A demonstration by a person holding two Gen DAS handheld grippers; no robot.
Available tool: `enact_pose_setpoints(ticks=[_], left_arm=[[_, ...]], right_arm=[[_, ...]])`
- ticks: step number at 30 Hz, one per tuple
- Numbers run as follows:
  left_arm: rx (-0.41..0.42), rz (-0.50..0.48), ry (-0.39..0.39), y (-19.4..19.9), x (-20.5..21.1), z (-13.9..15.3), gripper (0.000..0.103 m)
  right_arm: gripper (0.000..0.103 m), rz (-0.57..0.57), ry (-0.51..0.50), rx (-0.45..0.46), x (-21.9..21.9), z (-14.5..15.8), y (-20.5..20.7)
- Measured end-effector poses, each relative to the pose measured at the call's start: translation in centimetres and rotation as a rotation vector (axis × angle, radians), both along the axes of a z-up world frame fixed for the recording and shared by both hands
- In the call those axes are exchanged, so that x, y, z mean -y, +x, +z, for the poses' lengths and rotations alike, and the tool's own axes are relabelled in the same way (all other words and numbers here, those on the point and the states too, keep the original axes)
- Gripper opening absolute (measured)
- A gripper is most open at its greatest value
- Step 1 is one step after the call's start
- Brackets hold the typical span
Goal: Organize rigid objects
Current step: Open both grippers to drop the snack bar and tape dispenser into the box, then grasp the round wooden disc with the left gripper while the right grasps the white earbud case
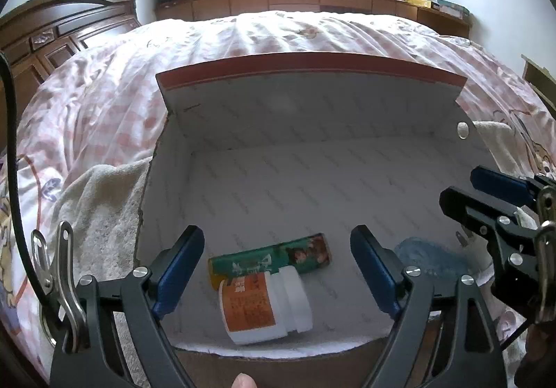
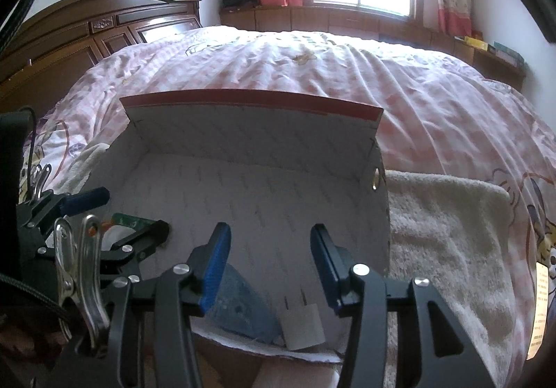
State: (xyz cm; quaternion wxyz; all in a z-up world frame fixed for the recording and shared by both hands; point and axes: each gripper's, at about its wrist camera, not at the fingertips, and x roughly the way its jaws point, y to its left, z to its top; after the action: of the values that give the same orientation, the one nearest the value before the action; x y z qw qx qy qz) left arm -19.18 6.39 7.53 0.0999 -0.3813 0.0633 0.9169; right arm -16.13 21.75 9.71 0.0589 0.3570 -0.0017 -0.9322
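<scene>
Left gripper (image 1: pixel 278 269): jaws stand wide, nothing between the pads. Directly beyond them, at 6 o'clock on the floor of the box, a white pill bottle with an orange label (image 1: pixel 266 306) lies on its side. A green printed tube (image 1: pixel 271 257) lies on its side just behind the bottle, touching it or very nearly so.

Right gripper (image 2: pixel 269 264): jaws stand part open, nothing gripped. Below them, at 6 o'clock in the right wrist view, a white plug adapter (image 2: pixel 302 327) rests on the box floor, prongs pointing away from the camera. A blue translucent piece (image 2: pixel 239 304) lies just beside it on the left, partly hidden by the left-hand finger; what it is I cannot tell.

Container: a cardboard box (image 1: pixel 312 130), white-lined, with a red strip along the raised far flap. All four items lie along its near wall; the far half of the floor is bare. The box stands on a cream towel (image 2: pixel 448 224) spread over a bed with a pink checked cover (image 2: pixel 312 57).

Assessment: both grippers hover empty over items lying inside the box, which reads as the release step of placing, with both loads down. No further loose rigid items show on the bed in either view. The next move calls for lifting both grippers straight up clear of the near wall without nudging the bottle, which may roll, then locating anything left outside the box.
</scene>
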Motion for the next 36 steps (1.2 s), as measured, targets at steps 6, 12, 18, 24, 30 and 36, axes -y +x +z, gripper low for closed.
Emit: enact_pose_setpoints(ticks=[6, 12, 18, 24, 30, 36], left_arm=[[-0.006, 0.017, 0.005, 0.9, 0.6, 0.5, 0.088], [-0.031, 0.033, 0.009, 2.8, 2.1, 1.5, 0.088], [-0.02, 0.06, 0.019, 4.9, 3.7, 1.4, 0.088], [0.0, 0.082, 0.037, 6.7, 4.8, 1.0, 0.088], [0.011, 0.081, 0.04, 8.8, 5.3, 0.2, 0.088], [0.039, 0.056, 0.038, 9.9, 4.8, -1.2, 0.088]], right_arm=[[0.05, -0.002, -0.015, -0.005, -0.1, 0.3, 0.7], [0.05, -0.005, -0.042, -0.018, -0.3, 0.9, 1.9], [0.052, 0.0, -0.052, -0.03, -0.2, 1.4, 3.9], [0.053, -0.005, -0.059, -0.024, -0.7, 1.0, 5.8], [0.053, -0.014, -0.071, -0.01, -1.3, 0.1, 8.3], [0.053, -0.005, -0.071, 0.026, -1.4, -1.3, 10.8]])
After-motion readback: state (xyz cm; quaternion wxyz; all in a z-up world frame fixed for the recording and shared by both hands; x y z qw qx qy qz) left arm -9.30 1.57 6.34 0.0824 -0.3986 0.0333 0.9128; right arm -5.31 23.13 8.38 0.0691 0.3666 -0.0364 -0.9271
